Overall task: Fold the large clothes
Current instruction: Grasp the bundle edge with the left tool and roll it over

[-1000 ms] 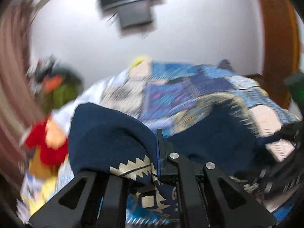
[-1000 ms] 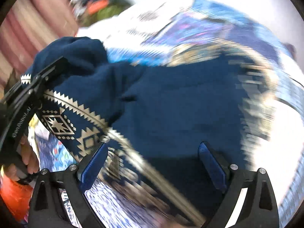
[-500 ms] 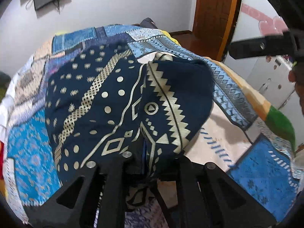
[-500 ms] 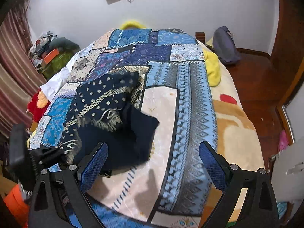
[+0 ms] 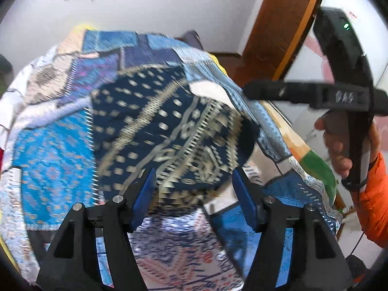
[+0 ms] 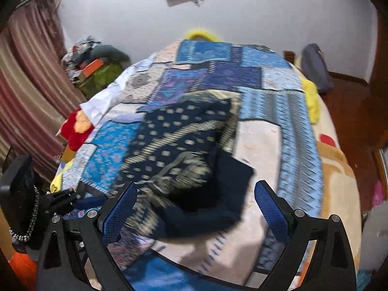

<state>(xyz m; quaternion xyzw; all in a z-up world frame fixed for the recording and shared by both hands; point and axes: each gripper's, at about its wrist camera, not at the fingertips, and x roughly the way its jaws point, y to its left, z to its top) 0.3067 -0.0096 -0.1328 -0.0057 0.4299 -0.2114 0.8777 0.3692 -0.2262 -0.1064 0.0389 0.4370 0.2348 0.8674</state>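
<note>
Your garment (image 5: 167, 135) is a navy cloth printed with gold dots, a diagonal striped band and zigzag borders. It lies loosely bunched, not flat, on the patchwork bed cover. In your left wrist view its near edge sits between the tool's fingers, untouched. In your right wrist view the garment (image 6: 179, 145) shows a plain dark flap turned over at its near right corner; motion blur hides finer creases

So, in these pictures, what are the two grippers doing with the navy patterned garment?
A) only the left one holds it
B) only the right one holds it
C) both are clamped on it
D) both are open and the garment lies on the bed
D: the left gripper and the right gripper both show spread jaws with nothing between, while the navy garment lies on the patchwork bedspread.
</note>
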